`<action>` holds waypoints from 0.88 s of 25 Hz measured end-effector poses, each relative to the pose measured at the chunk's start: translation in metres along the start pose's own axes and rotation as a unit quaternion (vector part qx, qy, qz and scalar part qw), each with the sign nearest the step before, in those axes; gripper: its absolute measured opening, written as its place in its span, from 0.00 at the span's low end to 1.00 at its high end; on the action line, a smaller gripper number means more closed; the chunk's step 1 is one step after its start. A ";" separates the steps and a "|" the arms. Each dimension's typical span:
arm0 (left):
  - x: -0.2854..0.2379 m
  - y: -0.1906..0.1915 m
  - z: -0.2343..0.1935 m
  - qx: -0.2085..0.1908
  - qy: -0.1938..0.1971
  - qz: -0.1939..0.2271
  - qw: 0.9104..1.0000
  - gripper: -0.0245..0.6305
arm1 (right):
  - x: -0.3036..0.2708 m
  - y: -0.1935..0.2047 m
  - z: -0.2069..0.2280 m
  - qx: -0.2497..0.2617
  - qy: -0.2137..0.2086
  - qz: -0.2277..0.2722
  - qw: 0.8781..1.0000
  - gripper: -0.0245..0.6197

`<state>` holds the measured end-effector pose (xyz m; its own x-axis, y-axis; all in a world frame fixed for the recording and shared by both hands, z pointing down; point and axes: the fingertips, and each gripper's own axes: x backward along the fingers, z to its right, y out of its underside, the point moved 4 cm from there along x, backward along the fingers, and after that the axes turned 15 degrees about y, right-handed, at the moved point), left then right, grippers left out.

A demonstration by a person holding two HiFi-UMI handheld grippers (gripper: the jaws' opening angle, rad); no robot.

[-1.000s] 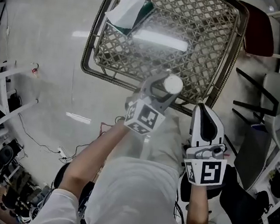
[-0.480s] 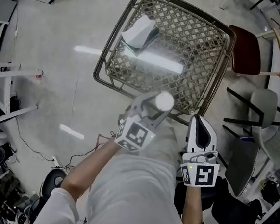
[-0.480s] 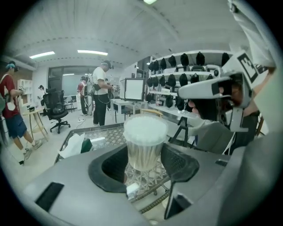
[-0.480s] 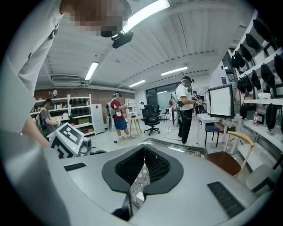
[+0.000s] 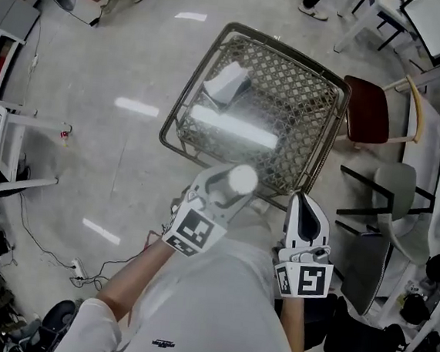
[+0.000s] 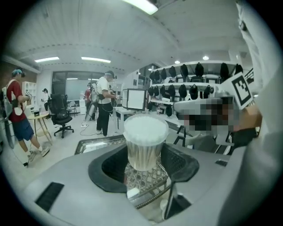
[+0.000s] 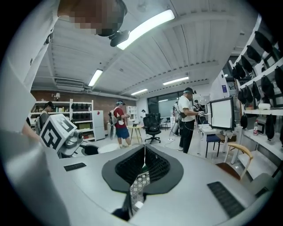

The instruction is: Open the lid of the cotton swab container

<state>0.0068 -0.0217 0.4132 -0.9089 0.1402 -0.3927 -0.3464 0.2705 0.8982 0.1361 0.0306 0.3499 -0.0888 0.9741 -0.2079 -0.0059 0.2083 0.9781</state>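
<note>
Though gripped, cotton swab container (image 6: 144, 152) has its lid (image 6: 145, 128) on.
Left gripper (image 5: 233, 186) clamps the upright container, jaws wide; right gripper (image 5: 303, 201) jaws together, empty, nearby.

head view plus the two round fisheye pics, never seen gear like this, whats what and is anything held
No robot: a person holds a claw in each hand. The head view looks down from a head camera; each round picture comes from a camera on one claw. The left claw grips a clear round cotton swab container, white lid on. The right claw is shut and empty. Below stands a woven lattice table with a white packet on it.
</note>
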 end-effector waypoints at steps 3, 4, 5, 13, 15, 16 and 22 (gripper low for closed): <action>0.025 -0.019 0.005 -0.004 -0.011 0.009 1.000 0.39 | 0.011 -0.012 -0.007 0.011 0.005 0.011 1.000 0.04; 0.033 -0.026 0.007 -0.009 -0.015 0.012 1.000 0.39 | 0.015 -0.017 -0.008 0.015 0.007 0.016 1.000 0.04; 0.040 -0.033 0.009 -0.015 -0.018 0.014 1.000 0.39 | 0.019 -0.021 -0.009 0.018 0.009 0.020 1.000 0.04; 0.078 -0.055 0.019 -0.027 -0.027 0.024 0.999 0.39 | 0.040 -0.040 -0.014 0.018 0.011 0.046 0.999 0.04; 0.082 -0.056 0.020 -0.029 -0.021 0.023 0.999 0.39 | 0.040 -0.041 -0.016 0.022 0.005 0.051 0.998 0.04; 0.082 -0.056 0.021 -0.030 -0.017 0.021 0.999 0.39 | 0.040 -0.041 -0.016 0.024 0.002 0.053 0.998 0.04; 0.079 -0.059 0.024 -0.046 0.007 0.003 0.999 0.39 | 0.040 -0.054 -0.019 0.039 -0.031 0.065 0.997 0.04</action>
<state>-0.0385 -0.0043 0.3242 -0.9141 0.1291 -0.3845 -0.3594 0.1813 0.9154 0.1137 0.0566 0.2893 -0.0224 0.9963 -0.0830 0.0787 0.0846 0.9933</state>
